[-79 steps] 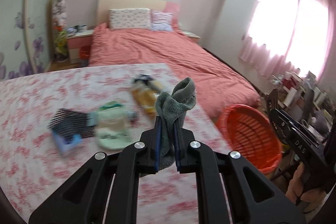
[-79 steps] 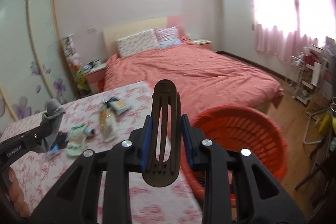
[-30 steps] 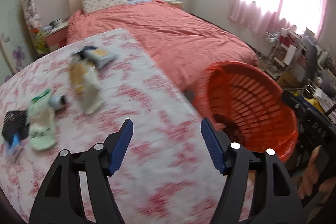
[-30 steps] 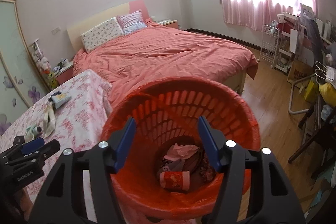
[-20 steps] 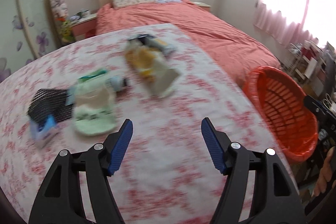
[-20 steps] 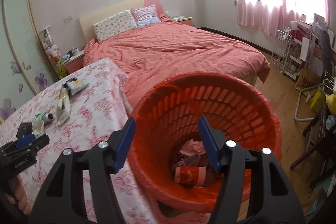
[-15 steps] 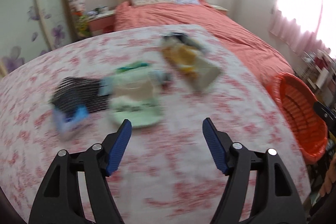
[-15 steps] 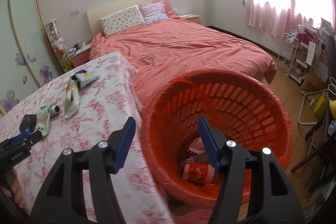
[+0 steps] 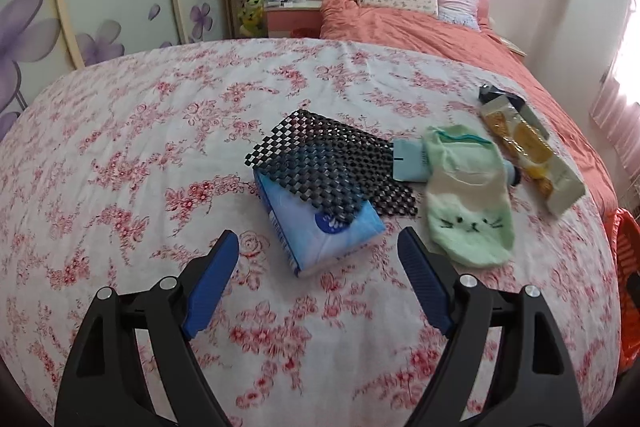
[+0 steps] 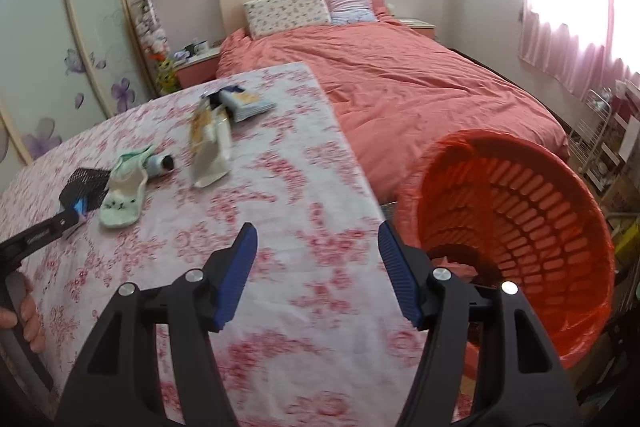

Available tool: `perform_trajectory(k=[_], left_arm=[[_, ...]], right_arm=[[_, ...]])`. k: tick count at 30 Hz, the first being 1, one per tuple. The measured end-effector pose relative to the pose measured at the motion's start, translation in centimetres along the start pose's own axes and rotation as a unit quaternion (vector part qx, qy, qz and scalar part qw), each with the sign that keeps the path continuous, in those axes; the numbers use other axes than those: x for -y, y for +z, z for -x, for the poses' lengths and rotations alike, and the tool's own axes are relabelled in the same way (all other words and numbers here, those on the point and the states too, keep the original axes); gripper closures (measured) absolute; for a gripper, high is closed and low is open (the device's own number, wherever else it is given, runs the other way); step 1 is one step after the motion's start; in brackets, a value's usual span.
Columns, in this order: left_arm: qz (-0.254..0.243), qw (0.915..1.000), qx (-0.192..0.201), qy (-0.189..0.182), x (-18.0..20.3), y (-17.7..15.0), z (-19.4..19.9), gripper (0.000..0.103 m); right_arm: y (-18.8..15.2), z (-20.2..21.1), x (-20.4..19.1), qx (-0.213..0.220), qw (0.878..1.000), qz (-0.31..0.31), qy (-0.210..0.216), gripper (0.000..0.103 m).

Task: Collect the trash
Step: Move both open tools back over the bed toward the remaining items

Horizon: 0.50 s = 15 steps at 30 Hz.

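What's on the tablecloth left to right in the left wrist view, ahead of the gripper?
Blue tissue pack with the black mesh mat draped over it → light blue tube → green cat-face sock → yellow snack bag → orange basket at the right edge, off the table.

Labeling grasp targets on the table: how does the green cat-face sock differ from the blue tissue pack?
The cat-face sock is soft pale green fabric lying flat; the tissue pack is a thicker blue-and-white plastic-wrapped block. The sock lies uncovered, its cuff end over a light blue tube; the tissue pack's far end sits under a black mesh mat. The tissue pack lies ahead of the opening left gripper; the sock lies off to its right. Both rest untouched on the floral tablecloth.
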State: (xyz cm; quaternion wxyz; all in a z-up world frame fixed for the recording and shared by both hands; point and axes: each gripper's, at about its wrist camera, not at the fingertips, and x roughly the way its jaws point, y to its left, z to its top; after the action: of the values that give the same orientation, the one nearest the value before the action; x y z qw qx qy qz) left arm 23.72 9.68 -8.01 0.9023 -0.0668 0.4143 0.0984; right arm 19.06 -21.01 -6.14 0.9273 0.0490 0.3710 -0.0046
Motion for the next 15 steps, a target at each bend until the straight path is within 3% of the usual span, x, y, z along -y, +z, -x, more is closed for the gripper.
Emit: perform_trajectory(k=[5, 7, 9, 15], left_arm=[[0.006, 0.9999, -0.009, 0.008, 0.0, 0.5, -1.3, 0.024], [0.012, 0.9998, -0.017, 0.007, -0.4, 0.5, -1.8, 0.030], [0.012, 0.9998, -0.015, 0.004, -0.6, 0.5, -1.6, 0.044], [0.003, 0.9998, -0.018, -0.010, -3.1, -0.5, -0.5, 0.046]], right_arm=[[0.0, -0.5, -1.5, -0.007, 1.000, 0.013, 0.004, 0.041], [0.0, -0.6, -1.9, -0.009, 1.000, 0.015, 0.005, 0.041], [0.0, -0.7, -2.2, -0.011, 1.000, 0.018, 0.005, 0.041], [-0.1, -1.2, -3.5, -0.016, 0.999, 0.025, 0.013, 0.041]])
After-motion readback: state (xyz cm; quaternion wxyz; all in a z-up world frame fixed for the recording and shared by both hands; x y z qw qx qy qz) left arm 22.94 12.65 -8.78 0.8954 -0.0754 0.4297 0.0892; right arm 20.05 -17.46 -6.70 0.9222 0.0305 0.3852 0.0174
